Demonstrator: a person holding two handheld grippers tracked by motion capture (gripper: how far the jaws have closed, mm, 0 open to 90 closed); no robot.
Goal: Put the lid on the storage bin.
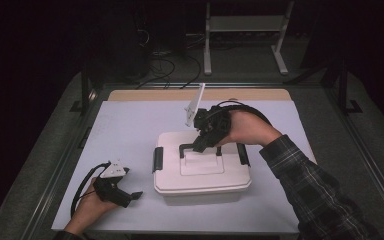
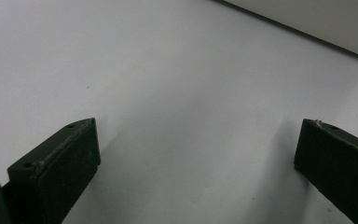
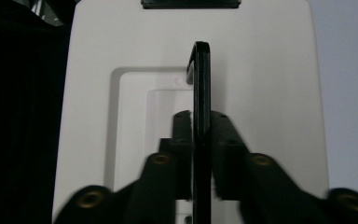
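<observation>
White plastic, the box (image 1: 202, 170) sits mid-table on a pale sheet (image 1: 130, 130) over a wooden top (image 1: 155, 94), with a dark floor, cables (image 1: 167, 67) and a white frame (image 1: 245, 30) beyond. The right gripper (image 1: 200, 145) has its jaws narrow around the box's raised black handle (image 3: 201, 116), just beside it on both sides. The left gripper (image 1: 135, 195) rests on the sheet left of the box, jaws wide and empty.

box (image 1: 202, 175) mid-table, mat (image 1: 130, 130) left free

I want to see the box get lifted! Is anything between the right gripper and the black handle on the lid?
No. The right gripper already has the black handle between its jaws, which sit close against both sides of it on the white box.
</observation>
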